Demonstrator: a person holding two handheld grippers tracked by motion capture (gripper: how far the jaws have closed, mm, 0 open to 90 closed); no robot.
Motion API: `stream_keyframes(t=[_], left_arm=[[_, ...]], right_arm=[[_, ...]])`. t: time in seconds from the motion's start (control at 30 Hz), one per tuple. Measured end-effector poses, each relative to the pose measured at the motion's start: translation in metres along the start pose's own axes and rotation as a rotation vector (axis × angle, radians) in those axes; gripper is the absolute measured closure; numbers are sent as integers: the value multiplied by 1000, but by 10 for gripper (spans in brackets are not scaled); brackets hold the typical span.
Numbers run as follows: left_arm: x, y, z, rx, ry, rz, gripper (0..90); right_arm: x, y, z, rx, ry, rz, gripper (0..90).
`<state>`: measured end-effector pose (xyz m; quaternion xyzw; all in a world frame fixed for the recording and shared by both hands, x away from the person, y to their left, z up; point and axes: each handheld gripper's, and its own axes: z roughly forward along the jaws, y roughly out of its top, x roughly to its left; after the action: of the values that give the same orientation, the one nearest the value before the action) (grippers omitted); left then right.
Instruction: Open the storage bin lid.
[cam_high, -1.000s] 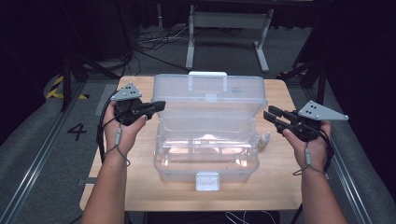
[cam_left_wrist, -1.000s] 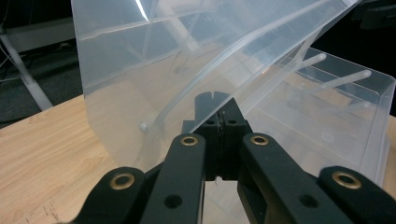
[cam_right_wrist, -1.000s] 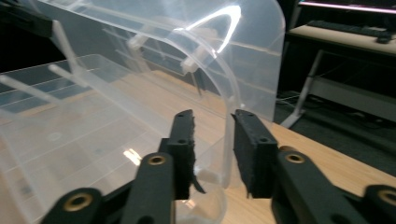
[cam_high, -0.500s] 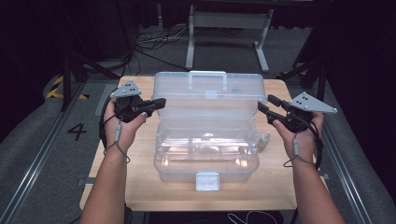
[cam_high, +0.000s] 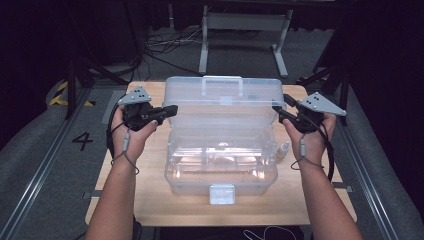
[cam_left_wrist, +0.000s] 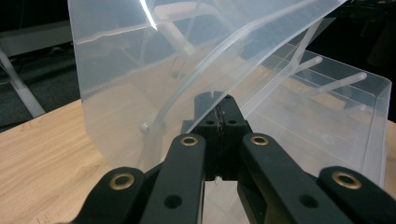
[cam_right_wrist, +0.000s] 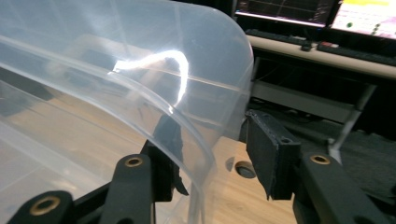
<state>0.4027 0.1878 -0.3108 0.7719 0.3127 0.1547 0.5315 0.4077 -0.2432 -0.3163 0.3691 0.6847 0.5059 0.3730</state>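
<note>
Now the right tool (cam_high: 281, 111) has moved in to the raised lid (cam_high: 225, 100) of the clear box (cam_high: 220, 170) on the worktop (cam_high: 145, 200), jaws spread astride its edge; the left tool (cam_high: 170, 110), pressed together, stays beside the lid's other end, suggesting a two-handed closing.

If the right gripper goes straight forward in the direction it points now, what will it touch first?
Most likely the raised lid of the clear plastic box. In the right gripper view, the right gripper is open, with the lid's edge already between its jaws, so the lid should be met almost at once, though exact depth is unclear.
</note>
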Motion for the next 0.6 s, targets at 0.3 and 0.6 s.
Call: stream_keyframes(t=[0.3, 0.6], left_arm=[[-3, 0, 1, 9, 2, 14, 894], [-12, -1, -8, 38, 31, 50, 870]], right_arm=[[5, 3, 2, -8, -56, -18, 721], [3, 9, 7, 26, -65, 5, 733]])
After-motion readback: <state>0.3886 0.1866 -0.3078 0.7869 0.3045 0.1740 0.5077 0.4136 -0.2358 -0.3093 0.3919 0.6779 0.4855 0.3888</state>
